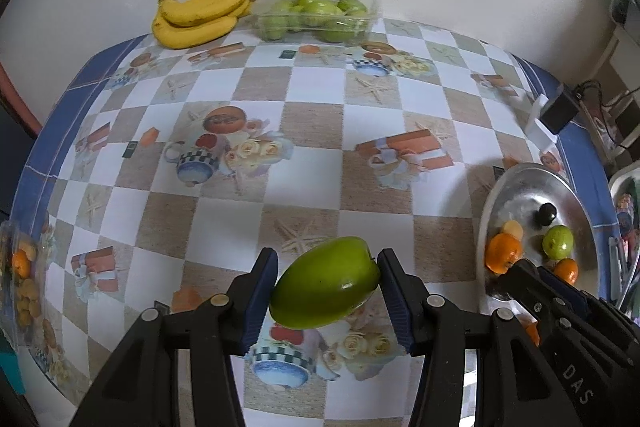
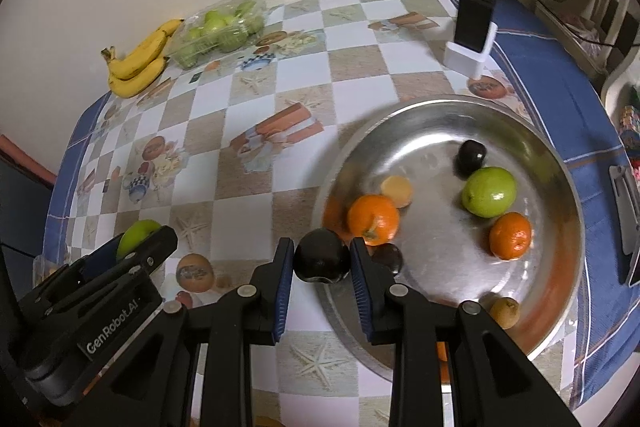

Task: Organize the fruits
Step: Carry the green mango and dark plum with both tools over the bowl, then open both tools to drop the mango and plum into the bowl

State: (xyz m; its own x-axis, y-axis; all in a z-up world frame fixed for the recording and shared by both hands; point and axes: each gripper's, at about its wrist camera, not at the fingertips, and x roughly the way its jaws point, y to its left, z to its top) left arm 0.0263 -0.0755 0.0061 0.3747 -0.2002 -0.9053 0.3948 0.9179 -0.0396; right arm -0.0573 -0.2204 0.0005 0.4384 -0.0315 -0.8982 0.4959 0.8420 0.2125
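Over checkered tablecloth (image 1: pixel 312 123), green fruit (image 1: pixel 325 283) between left gripper (image 1: pixel 326 289) pads

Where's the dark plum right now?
Right wrist view, bottom centre: dark plum held between the right gripper fingers, over the metal tray's near-left rim, beside an orange.
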